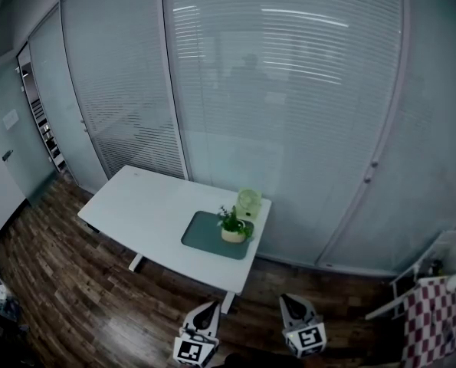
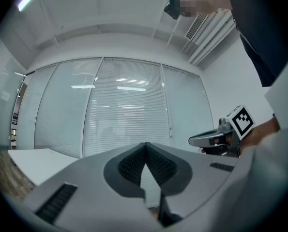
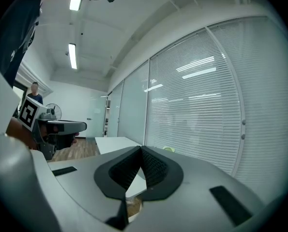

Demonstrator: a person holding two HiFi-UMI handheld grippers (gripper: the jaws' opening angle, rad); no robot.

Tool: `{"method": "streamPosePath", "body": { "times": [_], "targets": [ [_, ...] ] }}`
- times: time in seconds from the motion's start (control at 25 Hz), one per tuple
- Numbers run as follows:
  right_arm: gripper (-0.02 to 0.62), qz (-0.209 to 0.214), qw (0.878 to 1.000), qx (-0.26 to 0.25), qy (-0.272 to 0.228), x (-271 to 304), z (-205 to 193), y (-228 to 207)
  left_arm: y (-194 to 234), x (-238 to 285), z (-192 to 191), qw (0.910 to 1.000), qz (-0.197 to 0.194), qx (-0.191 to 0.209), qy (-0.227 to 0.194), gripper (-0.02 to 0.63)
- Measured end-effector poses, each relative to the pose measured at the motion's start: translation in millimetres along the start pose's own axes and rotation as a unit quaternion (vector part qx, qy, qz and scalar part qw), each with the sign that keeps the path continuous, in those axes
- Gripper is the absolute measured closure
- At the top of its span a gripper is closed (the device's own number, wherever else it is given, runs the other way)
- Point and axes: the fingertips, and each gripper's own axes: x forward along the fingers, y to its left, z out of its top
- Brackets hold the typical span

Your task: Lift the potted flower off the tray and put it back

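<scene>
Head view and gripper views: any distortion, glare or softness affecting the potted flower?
Head view: fisheye bends the glass partition, ceiling-light reflections streak it, corners dark; the potted flower on the tray is small and soft. Left gripper view: fisheye, dark rim. Right gripper view: same curvature, light streaks on the partition; flower not made out.

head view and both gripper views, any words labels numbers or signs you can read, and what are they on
No readable words or numbers in any view.
On the left gripper, the cube: black-and-white square marker pattern, no letters.
On the right gripper, its cube: same kind of pattern, no letters.
A pale plate at the far left of the head view: too small to read.
</scene>
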Motion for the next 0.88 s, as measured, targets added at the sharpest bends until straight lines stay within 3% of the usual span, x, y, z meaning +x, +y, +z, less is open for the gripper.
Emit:
{"method": "streamPosePath", "body": {
  "times": [0.28, 0.44, 0.72, 0.88],
  "targets": [
    [0.591, 0.006, 1.000, -0.003, 0.002, 3, 4, 3, -4, 11, -6, 0.9999, -0.002, -0.007, 0.008, 0.600],
    [0.591, 0.015, 1.000, -0.012, 0.024, 14, -1, -11, -2, 25, -8, 0.9998, 0.009, -0.012, 0.015, 0.600],
    [0.591, 0.042, 0.998, -0.033, 0.025, 35, 4, -39, -4, 53, -5, 0.9996, 0.025, 0.001, 0.011, 0.600],
    [0.591, 0.062, 0.997, -0.038, 0.015, 50, 0, -46, -7, 60, -14, 0.9992, 0.033, -0.013, 0.016, 0.600]
  ]
}}
